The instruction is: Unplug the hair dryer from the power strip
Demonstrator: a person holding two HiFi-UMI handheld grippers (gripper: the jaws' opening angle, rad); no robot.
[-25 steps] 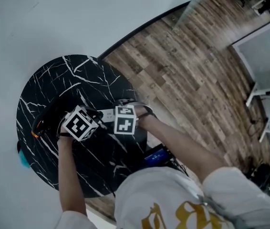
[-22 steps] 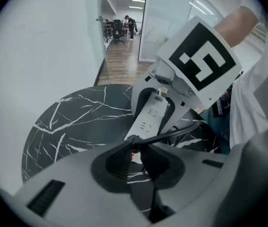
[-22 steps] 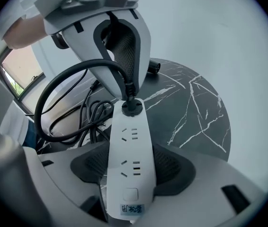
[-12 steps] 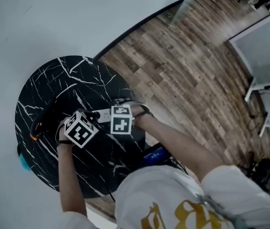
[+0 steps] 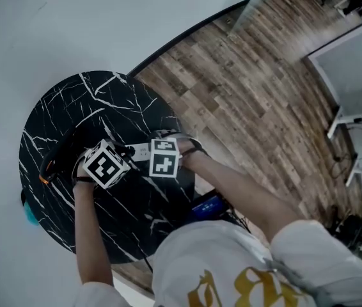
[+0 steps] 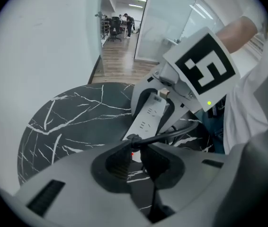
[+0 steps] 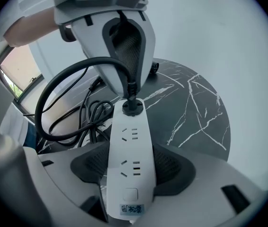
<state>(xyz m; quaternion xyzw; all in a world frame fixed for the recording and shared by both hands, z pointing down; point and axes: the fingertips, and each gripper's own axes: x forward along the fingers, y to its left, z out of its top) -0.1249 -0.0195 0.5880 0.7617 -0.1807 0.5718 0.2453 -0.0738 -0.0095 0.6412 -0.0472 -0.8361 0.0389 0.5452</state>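
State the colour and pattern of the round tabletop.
The tabletop is black with white marble veining; head view shows it best.

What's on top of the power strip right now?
A black plug sits in the far socket of the power strip, the left gripper closed on it. The two nearer sockets are empty. The plug's prongs are hidden inside the socket.

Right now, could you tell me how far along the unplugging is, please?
Done: the right gripper clamps the strip. In hand: the left gripper has its jaws shut on the plug. Left: pulling it out; it sits plugged into the strip's end.
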